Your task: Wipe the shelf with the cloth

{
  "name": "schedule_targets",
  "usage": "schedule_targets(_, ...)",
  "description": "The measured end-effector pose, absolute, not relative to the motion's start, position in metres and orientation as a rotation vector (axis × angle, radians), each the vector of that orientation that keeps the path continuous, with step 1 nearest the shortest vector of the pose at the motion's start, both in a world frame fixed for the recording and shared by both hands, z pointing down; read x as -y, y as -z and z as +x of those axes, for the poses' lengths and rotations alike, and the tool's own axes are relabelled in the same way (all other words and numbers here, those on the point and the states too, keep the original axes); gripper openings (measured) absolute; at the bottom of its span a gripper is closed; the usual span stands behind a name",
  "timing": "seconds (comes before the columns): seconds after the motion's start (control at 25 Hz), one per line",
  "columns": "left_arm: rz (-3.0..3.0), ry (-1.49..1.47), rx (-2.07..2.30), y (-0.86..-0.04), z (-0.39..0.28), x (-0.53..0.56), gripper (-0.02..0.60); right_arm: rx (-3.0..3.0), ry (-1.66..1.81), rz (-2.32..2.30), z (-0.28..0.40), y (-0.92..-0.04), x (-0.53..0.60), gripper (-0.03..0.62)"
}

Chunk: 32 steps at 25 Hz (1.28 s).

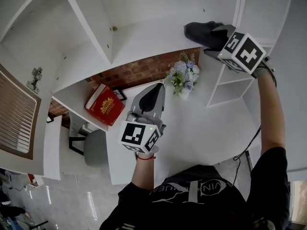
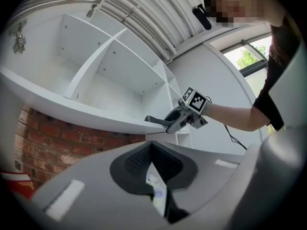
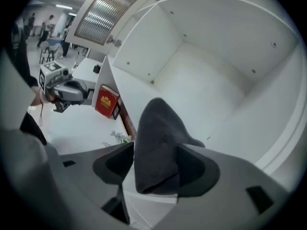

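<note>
A dark grey cloth (image 1: 201, 32) lies on the front edge of the white shelf (image 1: 144, 37), at the upper right of the head view. My right gripper (image 1: 211, 37) is at that edge, with the cloth (image 3: 158, 147) between its jaws. The jaws stand wide apart and open, and the cloth's far end droops onto the shelf floor (image 3: 201, 95). My left gripper (image 1: 156, 87) hovers over the white desk (image 1: 201, 123) below the shelf, shut and holding nothing. The left gripper view shows the right gripper (image 2: 175, 121) and the cloth (image 2: 154, 120) at the shelf edge.
A red book (image 1: 104, 104) leans at the desk's left end against the brick wall (image 1: 139, 73). A small bunch of flowers (image 1: 183, 75) stands under the shelf, near the left gripper. Upright dividers split the shelf into compartments. A grey chair (image 1: 93, 147) sits beside the desk.
</note>
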<state>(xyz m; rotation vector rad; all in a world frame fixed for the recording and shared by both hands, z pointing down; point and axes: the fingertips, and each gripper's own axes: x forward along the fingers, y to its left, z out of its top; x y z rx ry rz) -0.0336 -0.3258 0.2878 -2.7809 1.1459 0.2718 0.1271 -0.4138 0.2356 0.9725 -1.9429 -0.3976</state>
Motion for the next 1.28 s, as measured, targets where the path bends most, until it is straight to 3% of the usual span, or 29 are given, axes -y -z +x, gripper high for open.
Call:
schedule_targets(0.32,-2.78,-0.269,-1.176,-0.292,-0.041,0.331,0.012,1.868,0.605,0.883,0.071,-0.239,0.415,0.241)
schedule_targets(0.48,-2.76,-0.267,-1.233,-0.294,-0.059,0.332,0.011,1.843,0.782,0.843,0.03,-0.233,0.413,0.177)
schedule_targets(0.72,-2.73,-0.255,-1.321,-0.298,-0.085,0.328,0.011,1.8,1.008,0.82,-0.021,-0.235,0.409,0.149)
schedule_targets(1.28,-2.655,-0.213,-1.449,-0.298,-0.119,0.319,0.011,2.089,1.091,0.84,-0.062,-0.227,0.365,0.081)
